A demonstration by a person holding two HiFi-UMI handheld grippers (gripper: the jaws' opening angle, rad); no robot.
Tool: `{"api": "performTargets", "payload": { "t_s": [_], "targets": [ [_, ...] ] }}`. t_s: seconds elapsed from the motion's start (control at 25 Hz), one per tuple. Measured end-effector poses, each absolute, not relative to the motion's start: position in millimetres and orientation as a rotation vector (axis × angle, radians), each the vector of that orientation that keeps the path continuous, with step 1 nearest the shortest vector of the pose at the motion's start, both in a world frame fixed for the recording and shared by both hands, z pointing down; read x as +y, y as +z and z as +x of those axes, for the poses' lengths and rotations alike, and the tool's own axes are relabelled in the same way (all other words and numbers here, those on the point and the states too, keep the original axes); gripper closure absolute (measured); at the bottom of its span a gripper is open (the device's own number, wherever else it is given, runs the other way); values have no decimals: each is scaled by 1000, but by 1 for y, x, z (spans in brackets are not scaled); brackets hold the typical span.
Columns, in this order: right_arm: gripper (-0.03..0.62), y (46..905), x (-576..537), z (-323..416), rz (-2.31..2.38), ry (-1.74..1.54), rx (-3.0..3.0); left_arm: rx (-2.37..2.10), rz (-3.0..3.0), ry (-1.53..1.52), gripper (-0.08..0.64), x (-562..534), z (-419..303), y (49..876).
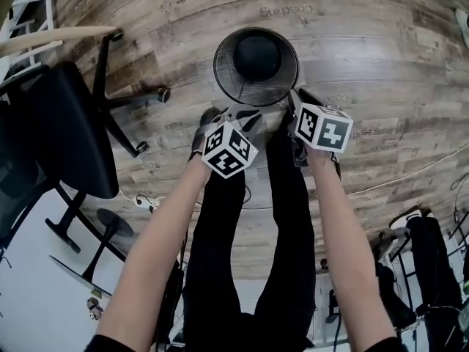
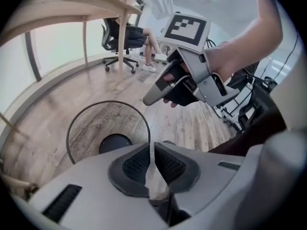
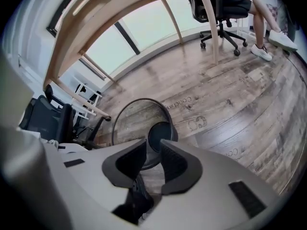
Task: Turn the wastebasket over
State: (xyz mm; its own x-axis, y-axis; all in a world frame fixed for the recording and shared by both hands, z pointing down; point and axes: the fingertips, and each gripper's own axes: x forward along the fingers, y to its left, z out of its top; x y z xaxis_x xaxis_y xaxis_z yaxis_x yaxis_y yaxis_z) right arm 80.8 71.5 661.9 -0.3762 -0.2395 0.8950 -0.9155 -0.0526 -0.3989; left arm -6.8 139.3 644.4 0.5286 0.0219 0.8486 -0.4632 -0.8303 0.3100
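Left gripper [image 2: 152, 163], jaws all but closed on nothing, and right gripper [image 3: 152, 158], jaws apart and empty, hang just short of the wastebasket [image 1: 256, 64] on the floor [image 1: 381, 57], which a glancing grab could skid away.

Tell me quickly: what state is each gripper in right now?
Left gripper: closed, empty.
Right gripper: slightly open, empty; wastebasket not held.

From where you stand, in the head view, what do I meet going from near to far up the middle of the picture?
The person's black trouser legs → left claw and right claw, side by side → mesh wastebasket → printed word on the wooden floor.
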Motion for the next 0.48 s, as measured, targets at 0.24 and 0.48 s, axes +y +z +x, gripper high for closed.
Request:
{"api": "performTargets", "payload": {
  "t_s": [0.24,0.48],
  "targets": [
    [505,565,53,75,1210,1345,-1793,-550,2140,944,517,115,-5,551],
    [532,468,40,84,1222,1197,-1931,-749,2147,710,528,80,-5,450]
  ]
}}
